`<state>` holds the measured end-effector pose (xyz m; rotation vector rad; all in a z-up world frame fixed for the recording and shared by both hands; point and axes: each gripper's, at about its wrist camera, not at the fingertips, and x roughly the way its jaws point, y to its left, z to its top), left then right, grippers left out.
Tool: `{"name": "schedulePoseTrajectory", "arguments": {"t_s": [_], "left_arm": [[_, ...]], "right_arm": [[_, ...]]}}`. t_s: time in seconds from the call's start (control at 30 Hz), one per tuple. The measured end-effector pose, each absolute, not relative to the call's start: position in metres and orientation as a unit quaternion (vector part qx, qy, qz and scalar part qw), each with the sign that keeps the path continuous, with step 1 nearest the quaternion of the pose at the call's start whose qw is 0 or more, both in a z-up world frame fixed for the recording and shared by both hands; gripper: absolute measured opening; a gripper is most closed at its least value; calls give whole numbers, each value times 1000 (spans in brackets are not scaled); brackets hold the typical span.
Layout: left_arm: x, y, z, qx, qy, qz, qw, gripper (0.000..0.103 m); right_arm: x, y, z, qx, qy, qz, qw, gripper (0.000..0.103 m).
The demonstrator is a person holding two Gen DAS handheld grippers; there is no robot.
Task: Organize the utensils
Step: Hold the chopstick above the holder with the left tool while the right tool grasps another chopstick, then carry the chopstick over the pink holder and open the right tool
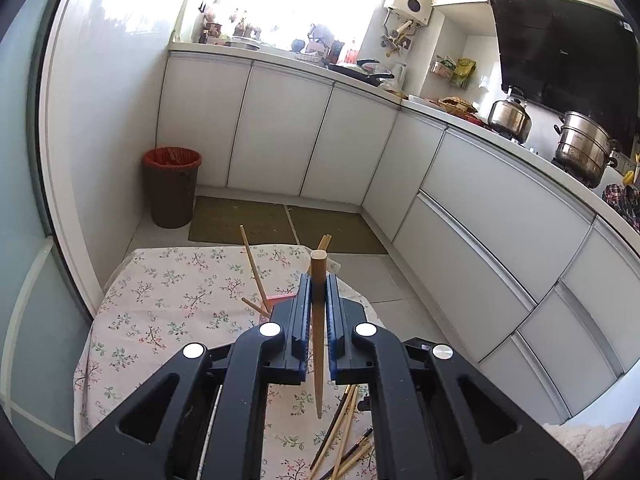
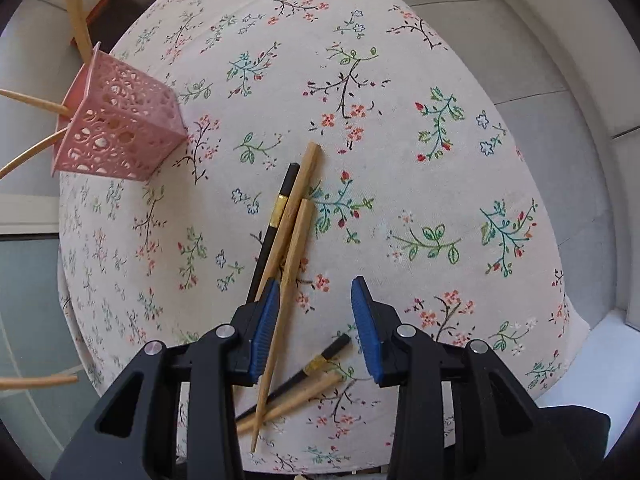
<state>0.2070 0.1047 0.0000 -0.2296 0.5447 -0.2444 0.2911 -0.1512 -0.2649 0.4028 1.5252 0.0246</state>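
My left gripper (image 1: 318, 286) is shut on a bamboo chopstick (image 1: 318, 344), held upright above the floral tablecloth (image 1: 168, 304), thick end up. Behind the fingers, the pink holder (image 1: 276, 301) is mostly hidden, with chopsticks (image 1: 252, 268) sticking out. In the right wrist view the pink lattice holder (image 2: 120, 128) stands at the table's left edge with several bamboo chopsticks (image 2: 32, 102) in it. My right gripper (image 2: 316, 300) is open, low over a loose pile of bamboo chopsticks (image 2: 294, 220) and black chopsticks (image 2: 276, 224) on the cloth (image 2: 420, 128).
A brown bin with a red liner (image 1: 172, 186) stands on the floor by the wall. White cabinets (image 1: 480, 216) and a counter with steel pots (image 1: 584, 146) run along the right. Floor mats (image 1: 288, 224) lie beyond the table.
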Motion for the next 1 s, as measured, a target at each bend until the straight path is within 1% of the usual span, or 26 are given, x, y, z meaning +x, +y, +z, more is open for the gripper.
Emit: {"name": "schedulePoseTrajectory", "arguments": {"t_s": [0.1, 0.17, 0.23, 0.4, 0.5, 0.53, 0.6, 0.67, 0.8, 1.0], "left_arm": [[207, 111, -1, -119, 268, -123, 948, 6], [206, 116, -3, -125, 269, -127, 946, 6], [206, 120, -4, -129, 271, -127, 946, 6], [207, 129, -4, -138, 271, -129, 944, 6], [206, 131, -4, -141, 268, -126, 945, 6], [206, 131, -4, -141, 269, -126, 945, 6], [207, 131, -4, -139, 270, -123, 945, 6], [206, 130, -4, -139, 271, -123, 944, 6], [200, 126, 1, -133, 265, -125, 947, 6], [192, 121, 7, -125, 256, -122, 951, 6]], "right_arm": [[301, -146, -269, 183, 677, -5, 713, 33], [305, -142, -274, 169, 683, -17, 710, 23], [306, -141, -279, 157, 689, -35, 707, 20], [307, -135, -286, 174, 695, -34, 697, 20], [307, -127, -288, 153, 692, -44, 704, 19], [307, -126, -287, 150, 689, -49, 707, 11], [310, -129, -287, 157, 684, -50, 711, 8], [309, -138, -283, 182, 672, -43, 716, 7], [288, -157, -243, 202, 626, -16, 753, 7], [244, -162, -134, 188, 510, 47, 838, 7]]}}
